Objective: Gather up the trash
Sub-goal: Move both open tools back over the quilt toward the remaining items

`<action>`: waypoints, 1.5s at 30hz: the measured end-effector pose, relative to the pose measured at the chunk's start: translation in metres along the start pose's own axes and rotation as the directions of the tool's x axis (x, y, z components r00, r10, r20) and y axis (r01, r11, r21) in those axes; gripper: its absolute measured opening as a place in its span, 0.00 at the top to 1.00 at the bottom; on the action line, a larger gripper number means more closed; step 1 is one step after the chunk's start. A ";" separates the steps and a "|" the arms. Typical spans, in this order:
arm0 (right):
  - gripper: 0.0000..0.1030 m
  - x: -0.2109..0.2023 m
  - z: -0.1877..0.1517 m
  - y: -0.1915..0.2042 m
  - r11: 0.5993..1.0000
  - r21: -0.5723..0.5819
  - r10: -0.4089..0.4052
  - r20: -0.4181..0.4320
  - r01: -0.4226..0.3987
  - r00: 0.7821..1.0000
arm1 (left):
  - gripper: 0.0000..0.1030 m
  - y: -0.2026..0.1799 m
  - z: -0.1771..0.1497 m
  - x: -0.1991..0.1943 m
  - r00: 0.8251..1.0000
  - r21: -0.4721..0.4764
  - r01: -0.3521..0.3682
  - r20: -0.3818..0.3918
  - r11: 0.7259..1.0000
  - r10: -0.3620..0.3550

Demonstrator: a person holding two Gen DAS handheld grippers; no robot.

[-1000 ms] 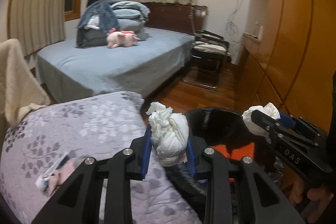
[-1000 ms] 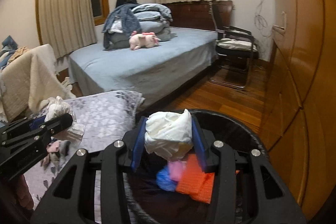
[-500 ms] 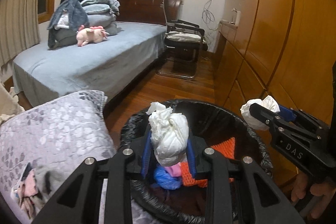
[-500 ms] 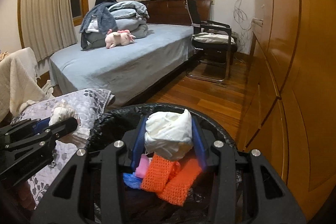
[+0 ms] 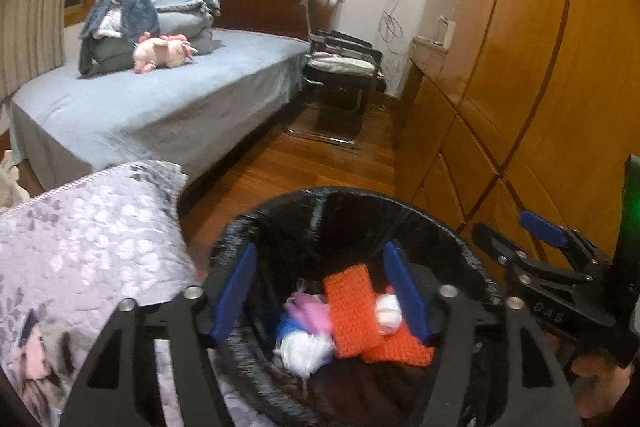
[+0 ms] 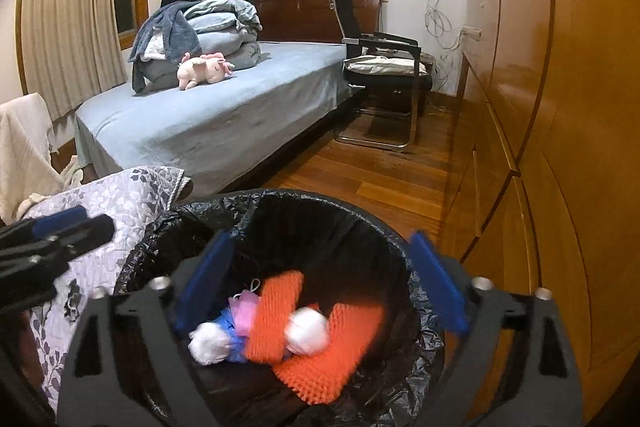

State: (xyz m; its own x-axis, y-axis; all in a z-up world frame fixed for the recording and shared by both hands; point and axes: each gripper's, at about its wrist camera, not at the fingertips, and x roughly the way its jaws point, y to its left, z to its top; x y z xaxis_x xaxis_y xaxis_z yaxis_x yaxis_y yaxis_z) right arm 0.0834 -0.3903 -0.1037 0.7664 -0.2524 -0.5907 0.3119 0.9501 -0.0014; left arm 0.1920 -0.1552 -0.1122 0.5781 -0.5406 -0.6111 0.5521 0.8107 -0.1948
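A black-lined trash bin [image 5: 420, 223] [image 6: 320, 211] stands on the wood floor below both grippers. Inside lie two white tissue wads [image 5: 306, 349] [image 5: 388, 311] [image 6: 210, 343] [image 6: 307, 331], orange foam netting [image 5: 352, 311] [image 6: 340, 347] and pink and blue scraps. My left gripper [image 5: 326, 291] is open and empty over the bin. My right gripper [image 6: 320, 283] is open and empty over the bin; it also shows in the left wrist view [image 5: 520, 239].
A floral purple quilt [image 5: 80, 239] [image 6: 120, 199] lies left of the bin. A blue bed [image 6: 208, 123] with folded bedding and a pink plush [image 6: 204, 69] is behind. A black chair [image 6: 384, 67] and wooden wardrobe [image 6: 540, 107] stand on the right.
Both grippers opened over the bin. The two white tissue wads they held have dropped into the bin.
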 end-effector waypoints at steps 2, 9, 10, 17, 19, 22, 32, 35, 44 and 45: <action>0.06 -0.002 0.000 0.002 1.000 0.000 0.001 0.006 -0.001 1.000 | 0.24 0.009 0.001 -0.010 0.999 -0.002 -0.032 0.020 0.999 0.032; 0.05 -0.011 0.003 0.030 0.998 -0.015 0.061 0.019 -0.060 0.998 | 0.07 0.048 -0.004 -0.056 0.981 -0.042 -0.163 0.100 0.986 0.167; 0.05 -0.013 0.004 0.036 0.997 -0.019 0.071 0.022 -0.070 0.997 | 0.06 0.056 -0.007 -0.065 0.976 -0.055 -0.183 0.107 0.982 0.188; 0.05 -0.021 0.008 0.092 0.980 -0.071 0.187 0.015 -0.186 0.982 | 0.06 0.107 -0.027 -0.109 0.943 -0.135 -0.299 0.112 0.944 0.315; 0.05 -0.022 0.010 0.107 0.974 -0.084 0.213 0.009 -0.212 0.977 | 0.06 0.121 -0.034 -0.120 0.930 -0.150 -0.334 0.109 0.931 0.351; 0.05 -0.024 0.009 0.133 0.960 -0.107 0.259 -0.001 -0.258 0.966 | 0.06 0.142 -0.046 -0.136 0.910 -0.177 -0.382 0.098 0.907 0.402; 0.05 -0.023 -0.002 0.210 0.909 -0.182 0.376 -0.034 -0.376 0.926 | 0.06 0.208 -0.087 -0.172 0.844 -0.266 -0.508 0.038 0.819 0.536; 0.05 -0.019 -0.006 0.230 0.893 -0.193 0.404 -0.052 -0.406 0.913 | 0.06 0.227 -0.098 -0.175 0.826 -0.286 -0.536 0.019 0.795 0.564; 0.05 0.004 -0.022 0.272 0.874 -0.230 0.416 -0.100 -0.427 0.904 | 0.09 0.264 -0.123 -0.166 0.800 -0.314 -0.582 -0.052 0.750 0.598; 0.05 0.006 -0.024 0.275 0.875 -0.230 0.414 -0.103 -0.427 0.904 | 0.10 0.266 -0.126 -0.164 0.801 -0.313 -0.581 -0.058 0.751 0.596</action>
State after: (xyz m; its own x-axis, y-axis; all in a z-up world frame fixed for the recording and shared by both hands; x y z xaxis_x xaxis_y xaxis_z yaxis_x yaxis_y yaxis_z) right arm 0.1600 -0.1263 -0.1272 0.7646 0.1843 -0.6176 -0.1837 0.9808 0.0653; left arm 0.1686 0.1778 -0.1601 0.7569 0.0628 -0.6505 -0.1091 0.9935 -0.0311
